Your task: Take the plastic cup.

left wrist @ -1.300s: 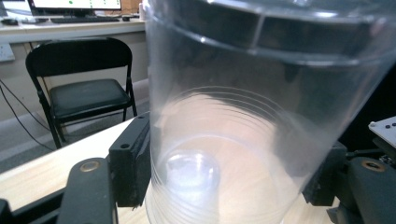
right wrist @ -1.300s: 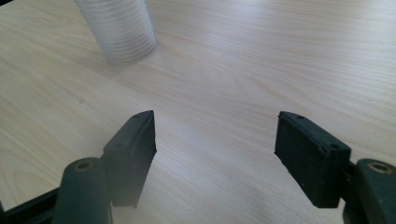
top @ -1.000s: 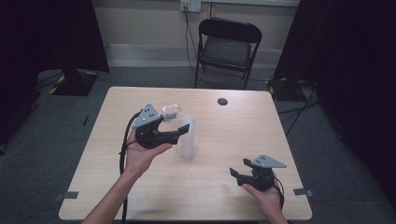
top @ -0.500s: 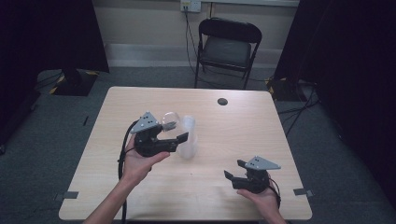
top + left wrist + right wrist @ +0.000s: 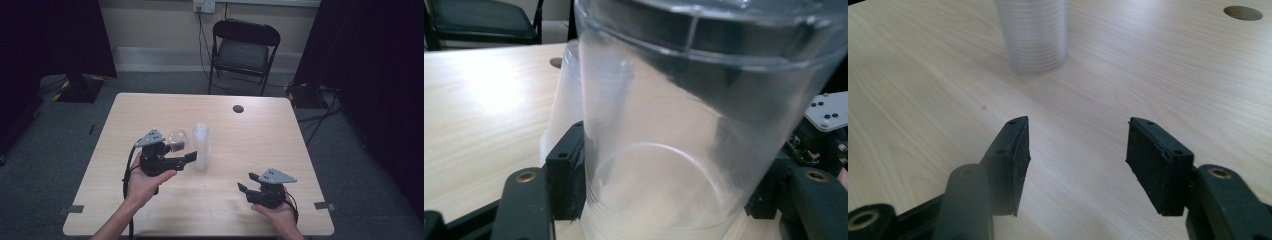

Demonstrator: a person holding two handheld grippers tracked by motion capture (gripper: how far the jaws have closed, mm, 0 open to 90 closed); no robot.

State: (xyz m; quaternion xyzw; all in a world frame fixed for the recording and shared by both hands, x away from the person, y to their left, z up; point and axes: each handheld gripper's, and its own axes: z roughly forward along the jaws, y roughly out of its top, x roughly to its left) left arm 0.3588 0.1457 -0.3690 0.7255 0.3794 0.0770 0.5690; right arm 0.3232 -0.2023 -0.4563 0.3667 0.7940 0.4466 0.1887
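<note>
A tall stack of clear plastic cups [image 5: 201, 146] stands upside down near the table's middle. Just left of it, my left gripper [image 5: 185, 151] is shut on a single clear cup [image 5: 177, 139], held tilted above the table. In the left gripper view that cup [image 5: 674, 125] sits between the black pads [image 5: 566, 175] of my left gripper [image 5: 664, 185], with the stack [image 5: 561, 100] right behind it. My right gripper [image 5: 246, 182] hovers open near the front right. In its own view the right gripper [image 5: 1078, 155] has nothing between its pads and the stack [image 5: 1035, 35] stands ahead.
The light wooden table [image 5: 150, 115] has a dark round hole [image 5: 238, 108] near its far edge, also seen as the hole [image 5: 1243, 12] in the right gripper view. A black folding chair [image 5: 243, 50] stands beyond the table. Dark curtains flank both sides.
My left gripper has drawn the single cup a little toward the near edge, beside the stack. The right gripper has shifted slightly left and stayed open.
</note>
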